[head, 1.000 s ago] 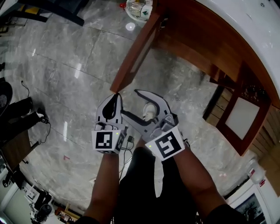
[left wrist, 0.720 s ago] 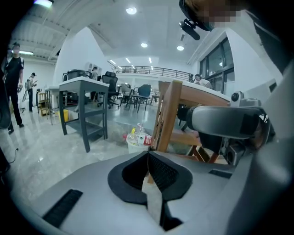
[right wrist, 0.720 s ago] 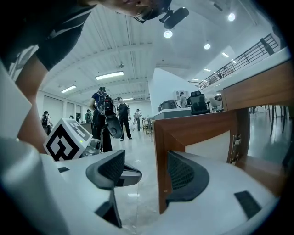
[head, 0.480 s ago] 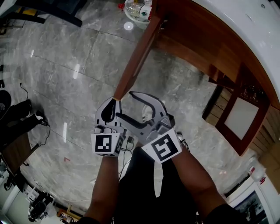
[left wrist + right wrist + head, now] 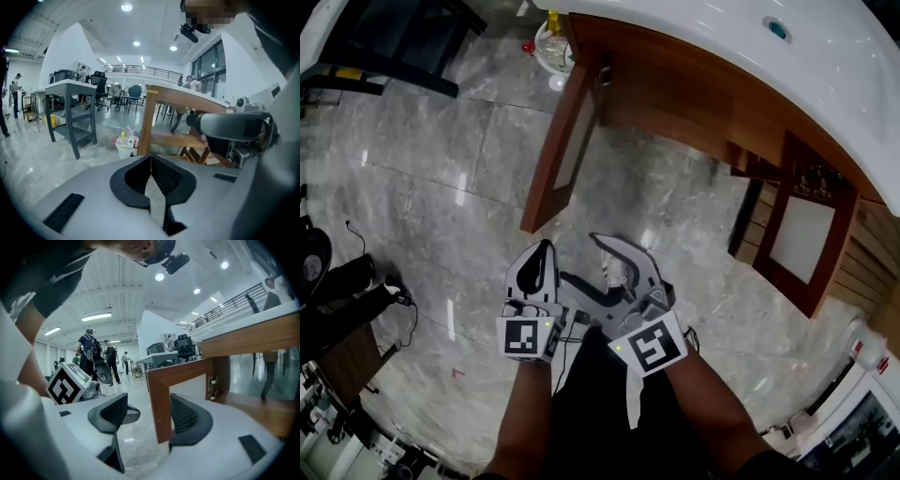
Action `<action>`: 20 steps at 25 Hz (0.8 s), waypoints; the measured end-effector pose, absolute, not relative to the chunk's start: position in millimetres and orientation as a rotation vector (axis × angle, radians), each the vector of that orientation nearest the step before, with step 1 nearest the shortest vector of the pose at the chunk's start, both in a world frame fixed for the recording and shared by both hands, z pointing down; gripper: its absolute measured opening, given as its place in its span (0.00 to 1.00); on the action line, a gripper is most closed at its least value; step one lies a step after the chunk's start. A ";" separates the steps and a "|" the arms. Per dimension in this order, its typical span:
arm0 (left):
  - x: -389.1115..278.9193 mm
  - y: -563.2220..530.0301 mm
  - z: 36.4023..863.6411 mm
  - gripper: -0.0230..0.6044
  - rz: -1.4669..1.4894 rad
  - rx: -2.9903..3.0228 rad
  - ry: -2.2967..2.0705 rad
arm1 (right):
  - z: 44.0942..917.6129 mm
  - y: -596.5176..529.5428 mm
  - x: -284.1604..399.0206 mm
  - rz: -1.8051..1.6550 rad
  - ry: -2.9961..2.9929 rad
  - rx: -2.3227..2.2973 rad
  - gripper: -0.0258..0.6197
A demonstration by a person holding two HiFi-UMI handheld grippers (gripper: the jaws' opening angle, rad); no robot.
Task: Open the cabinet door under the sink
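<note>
The room is big, with a shiny grey stone floor [image 5: 412,187]. At the top is the white sink surface [image 5: 741,42], with a brown wood cabinet [image 5: 694,89] under it. The cabinet door [image 5: 555,150] on the left stands wide open, sticking out over the floor. Another door [image 5: 802,234] on the right is open too. A small bin [image 5: 551,45] full of bottles sits by the cabinet. A dark table [image 5: 403,33] stands well apart.

The left gripper [image 5: 542,253] is closed tight, holding nothing. The right gripper [image 5: 581,258] is wide open and empty. Both are near the open door's end, not touching it.
</note>
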State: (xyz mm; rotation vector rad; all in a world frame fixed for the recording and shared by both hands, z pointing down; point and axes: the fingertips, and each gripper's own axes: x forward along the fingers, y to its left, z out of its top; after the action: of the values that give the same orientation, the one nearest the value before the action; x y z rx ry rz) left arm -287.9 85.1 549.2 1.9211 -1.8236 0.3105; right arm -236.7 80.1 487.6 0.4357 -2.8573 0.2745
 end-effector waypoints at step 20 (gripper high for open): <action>-96.6 135.1 415.9 0.07 0.284 2.280 -1.678 | 384.0 152.1 -0.2 0.049 -2.716 1.017 0.08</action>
State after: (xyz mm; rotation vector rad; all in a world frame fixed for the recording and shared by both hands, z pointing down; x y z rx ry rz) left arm -96.6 135.1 415.9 2.2803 -1.6777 0.2836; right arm -0.2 152.1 384.0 1.0171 -2.7162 0.0485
